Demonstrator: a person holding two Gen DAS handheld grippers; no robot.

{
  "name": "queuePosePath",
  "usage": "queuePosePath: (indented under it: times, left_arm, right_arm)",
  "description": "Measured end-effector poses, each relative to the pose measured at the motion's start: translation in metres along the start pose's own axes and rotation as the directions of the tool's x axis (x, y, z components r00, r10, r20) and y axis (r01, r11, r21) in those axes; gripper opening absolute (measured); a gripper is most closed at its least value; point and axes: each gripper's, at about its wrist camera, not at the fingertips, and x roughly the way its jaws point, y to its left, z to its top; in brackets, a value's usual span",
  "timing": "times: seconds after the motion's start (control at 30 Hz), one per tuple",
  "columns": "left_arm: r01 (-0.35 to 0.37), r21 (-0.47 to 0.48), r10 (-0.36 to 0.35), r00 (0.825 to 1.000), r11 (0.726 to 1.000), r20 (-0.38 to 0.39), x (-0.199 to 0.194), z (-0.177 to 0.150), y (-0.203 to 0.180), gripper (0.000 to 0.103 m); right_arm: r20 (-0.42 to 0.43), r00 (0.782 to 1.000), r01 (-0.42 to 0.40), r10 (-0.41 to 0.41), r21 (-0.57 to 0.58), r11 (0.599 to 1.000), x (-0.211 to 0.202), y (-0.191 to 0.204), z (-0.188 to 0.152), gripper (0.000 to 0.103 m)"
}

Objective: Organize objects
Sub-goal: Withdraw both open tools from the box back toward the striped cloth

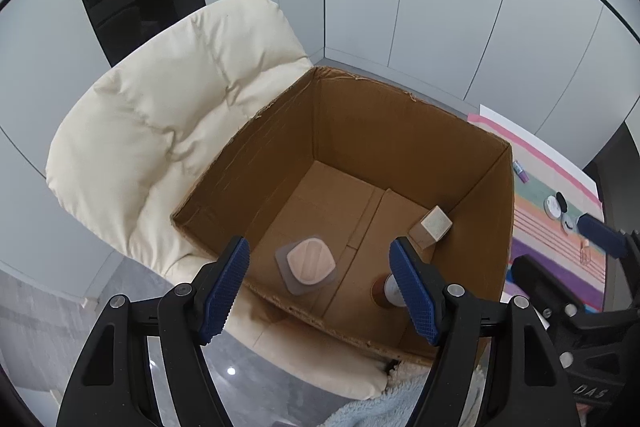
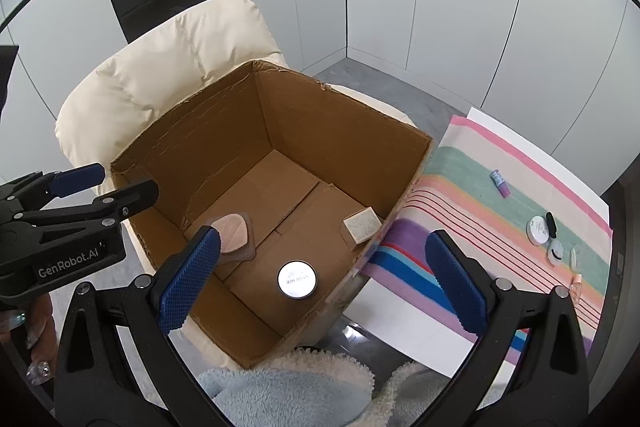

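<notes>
right wrist view: the right gripper (image 2: 322, 267) hangs over the box (image 2: 328, 99), jaws wide apart and empty, likely just past dropping the jar (image 2: 297, 279) below it. the left gripper (image 1: 320, 291) also hovers over the box, jaws apart, holding nothing. three things lie in the box: the jar, a pink compact (image 1: 311, 263) and a small carton (image 2: 362, 225). the box sits on a cream chair (image 2: 160, 67), beside the striped cloth (image 2: 460, 187), so transfers are short. about five small items wait on the cloth, including a tube (image 2: 500, 183) and a white tin (image 2: 538, 230)
</notes>
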Motion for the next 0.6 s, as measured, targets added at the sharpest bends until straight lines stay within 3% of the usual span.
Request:
queuePosePath:
  times: [0.2,0.6]
  left_arm:
    - [-0.004,0.046,0.003,1.0,0.999,0.01,-0.018,-0.024,-0.003,0.074]
    - [0.046,-0.002,-0.046,0.998,0.999,-0.05,-0.041,-0.075,-0.003,0.074]
  right_arm:
    - [0.012,1.0,0.002,-0.002,-0.016,1.0,-0.022,-0.002,-0.011,0.103]
    - [0.013,0.999,0.042,-0.042,-0.012,0.999,-0.061,0.006,-0.056,0.103]
